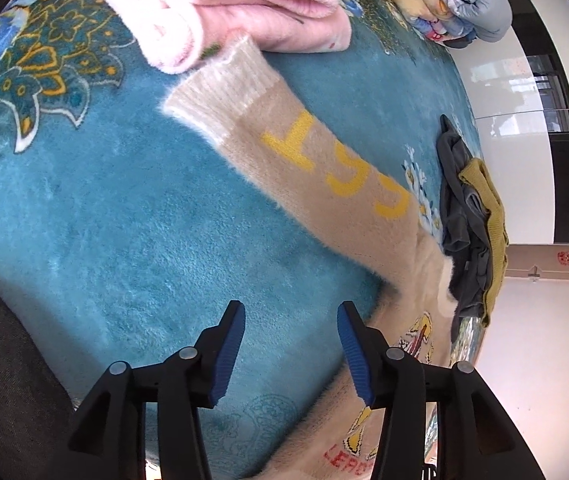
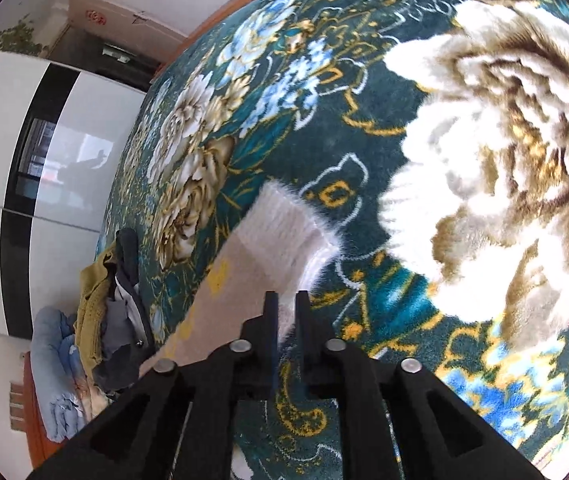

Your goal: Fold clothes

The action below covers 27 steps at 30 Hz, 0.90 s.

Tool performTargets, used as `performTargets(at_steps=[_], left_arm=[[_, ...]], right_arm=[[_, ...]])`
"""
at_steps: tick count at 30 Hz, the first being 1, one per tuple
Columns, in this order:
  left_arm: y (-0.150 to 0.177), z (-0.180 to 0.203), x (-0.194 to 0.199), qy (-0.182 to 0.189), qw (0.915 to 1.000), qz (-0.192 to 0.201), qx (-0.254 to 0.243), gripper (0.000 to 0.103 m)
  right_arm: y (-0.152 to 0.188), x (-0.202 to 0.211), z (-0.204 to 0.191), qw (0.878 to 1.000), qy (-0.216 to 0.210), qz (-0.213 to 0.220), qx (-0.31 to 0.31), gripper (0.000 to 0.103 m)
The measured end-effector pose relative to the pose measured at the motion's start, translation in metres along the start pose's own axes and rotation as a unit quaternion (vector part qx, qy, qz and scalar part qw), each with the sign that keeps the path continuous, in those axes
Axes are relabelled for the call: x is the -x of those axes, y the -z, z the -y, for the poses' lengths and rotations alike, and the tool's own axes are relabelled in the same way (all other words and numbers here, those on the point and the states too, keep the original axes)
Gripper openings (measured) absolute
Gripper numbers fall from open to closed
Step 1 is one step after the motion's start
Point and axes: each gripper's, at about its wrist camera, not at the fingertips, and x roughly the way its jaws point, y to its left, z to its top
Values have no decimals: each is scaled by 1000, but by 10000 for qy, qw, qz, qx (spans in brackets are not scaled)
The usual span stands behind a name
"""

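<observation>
A beige fuzzy sweater (image 1: 324,168) with yellow letters lies on a teal floral blanket (image 1: 104,220). One sleeve stretches up toward its ribbed cuff (image 1: 220,88). My left gripper (image 1: 290,320) is open and empty, hovering above the blanket beside the sweater's body. In the right wrist view the other sleeve (image 2: 244,272) lies on the blanket (image 2: 364,120), its white ribbed cuff (image 2: 284,228) pointing away. My right gripper (image 2: 286,300) is shut on the edge of this sleeve near the cuff.
A pink fleece garment (image 1: 220,4) lies beyond the cuff. A pile of dark grey and mustard clothes (image 1: 472,232) sits at the blanket's edge, also in the right wrist view (image 2: 112,308). Folded quilts (image 1: 456,0) are stacked at the far end. White cabinets (image 2: 64,140) stand alongside.
</observation>
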Motion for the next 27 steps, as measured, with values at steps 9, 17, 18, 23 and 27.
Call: performTargets(at_steps=[9, 17, 18, 23, 27], left_arm=[[4, 16, -8, -118, 9998, -51, -143, 52], [-1, 18, 0, -70, 9997, 56, -215, 52], [-1, 16, 0, -52, 9998, 48, -183, 52], [-3, 8, 1, 23, 9998, 38, -204, 52], [-7, 2, 5, 25, 9996, 152, -251, 53]], right_arm=[[-10, -16, 18, 9983, -380, 7, -444, 35], [-18, -25, 1, 9983, -470, 54, -332, 12], [-18, -22, -5, 9982, -524, 70, -272, 11], [-14, -1, -58, 9945, -906, 128, 508, 10], [-2, 25, -120, 9836, -1283, 210, 1249, 10]])
